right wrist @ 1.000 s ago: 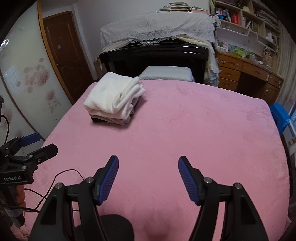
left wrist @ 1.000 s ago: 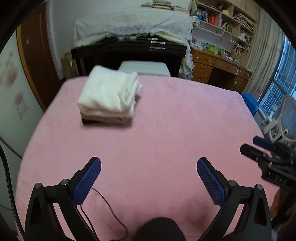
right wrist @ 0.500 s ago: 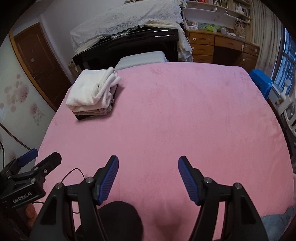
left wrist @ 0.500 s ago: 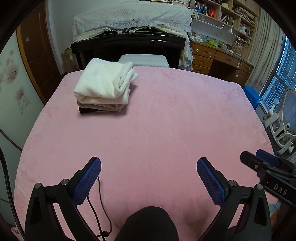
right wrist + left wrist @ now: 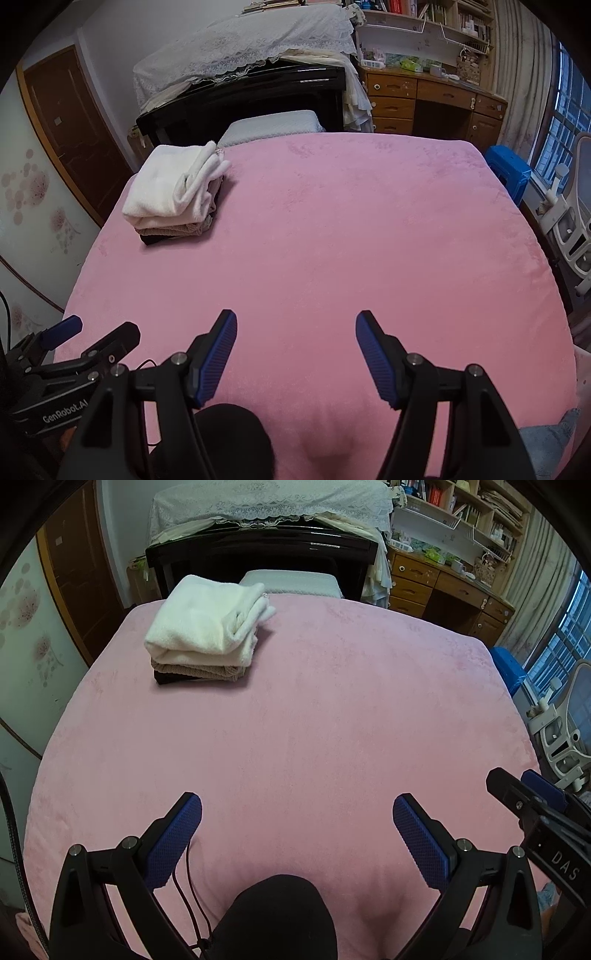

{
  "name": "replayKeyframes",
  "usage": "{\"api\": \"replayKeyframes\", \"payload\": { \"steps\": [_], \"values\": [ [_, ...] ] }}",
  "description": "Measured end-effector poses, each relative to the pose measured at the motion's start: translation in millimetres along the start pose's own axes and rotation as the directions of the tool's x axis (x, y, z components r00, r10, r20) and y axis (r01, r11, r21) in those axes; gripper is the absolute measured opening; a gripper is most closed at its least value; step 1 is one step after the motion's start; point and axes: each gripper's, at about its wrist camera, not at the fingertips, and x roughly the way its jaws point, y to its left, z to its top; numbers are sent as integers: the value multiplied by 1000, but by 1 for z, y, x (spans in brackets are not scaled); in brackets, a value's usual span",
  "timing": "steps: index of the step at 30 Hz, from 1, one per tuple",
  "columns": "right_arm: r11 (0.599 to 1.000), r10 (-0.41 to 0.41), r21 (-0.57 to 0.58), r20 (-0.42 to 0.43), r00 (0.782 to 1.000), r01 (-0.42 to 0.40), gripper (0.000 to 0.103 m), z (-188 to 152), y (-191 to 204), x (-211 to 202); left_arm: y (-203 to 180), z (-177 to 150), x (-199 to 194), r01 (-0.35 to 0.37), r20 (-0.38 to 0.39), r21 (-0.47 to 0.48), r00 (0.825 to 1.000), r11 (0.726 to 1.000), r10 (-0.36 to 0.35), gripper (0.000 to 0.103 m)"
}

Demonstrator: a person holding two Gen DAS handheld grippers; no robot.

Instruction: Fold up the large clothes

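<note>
A stack of folded clothes (image 5: 207, 638), white on top, beige and dark below, lies at the far left of the pink bed (image 5: 314, 720). It also shows in the right wrist view (image 5: 173, 192). My left gripper (image 5: 297, 812) is open and empty above the bed's near edge. My right gripper (image 5: 295, 332) is open and empty beside it. The right gripper shows at the left view's right edge (image 5: 532, 794); the left gripper shows at the right view's left edge (image 5: 92, 338). A bit of grey-blue cloth (image 5: 546, 432) peeks at the bed's near right corner.
A black headboard (image 5: 258, 550) and a grey pillow (image 5: 291, 581) stand at the far end. A wooden desk with drawers (image 5: 424, 99), a blue stool (image 5: 508, 166) and a white chair (image 5: 576, 221) stand to the right. A brown door (image 5: 66, 122) is at the left.
Both grippers have pulled back and risen, so more of the bed shows. Their jaws stay open. The folded stack has not moved.
</note>
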Motion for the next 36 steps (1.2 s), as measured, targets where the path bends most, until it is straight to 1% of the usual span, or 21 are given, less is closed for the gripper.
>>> {"api": "replayKeyframes", "payload": {
  "steps": [4,10,18,24,36],
  "values": [
    [1000,-16,-22,12,1000,16,67,-1,3,0,-1,-1,3,0,4,-2,1000,1000,0,103],
    [999,-25,-21,12,1000,25,67,-2,0,1,-6,-3,8,6,-18,4,1000,1000,-6,103],
    [999,-38,-18,14,999,38,67,-3,-2,3,-8,0,11,13,-21,17,1000,1000,-13,103],
    [999,-40,-17,10,999,41,67,-6,-3,4,-8,1,14,18,-28,8,999,1000,-18,103],
    [998,-56,-19,19,998,56,67,-10,-8,4,-16,-2,13,5,-16,32,1000,999,-4,103]
  ]
}}
